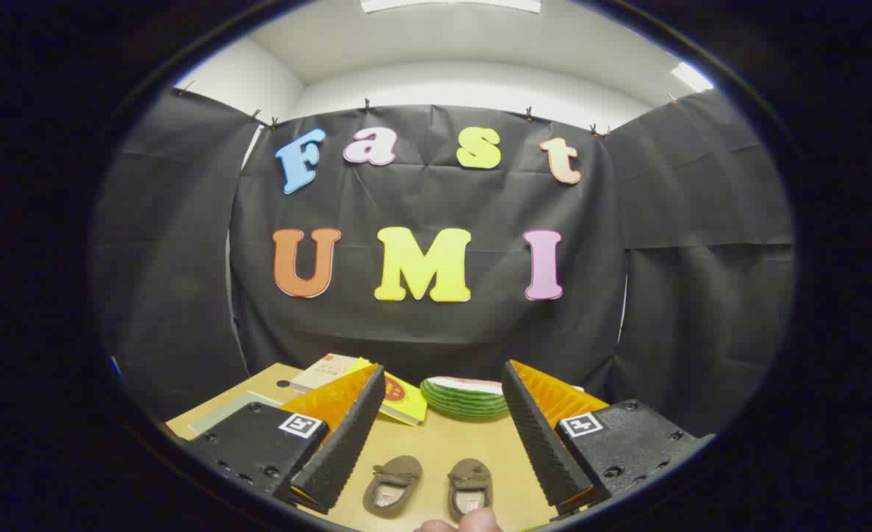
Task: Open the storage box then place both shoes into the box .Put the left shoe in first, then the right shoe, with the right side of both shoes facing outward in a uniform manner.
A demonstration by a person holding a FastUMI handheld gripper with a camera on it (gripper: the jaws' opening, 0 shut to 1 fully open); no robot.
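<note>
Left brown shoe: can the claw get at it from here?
Probably yes. The claw is open, and the small brown left shoe lies on the wooden table between its fingers, nothing blocking it.

Watermelon slice (465, 397) beside yellow book (404, 399), tan book (325, 372) behind, on wooden table (436, 443).

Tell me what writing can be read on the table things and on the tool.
Yellow book: red round mark, print too blurred to read.
Tan book: cover print too small.
Shoes: white insole labels, unreadable.
Gripper, open with the shoes between its fingers: square markers bear a pattern, no words.
</note>
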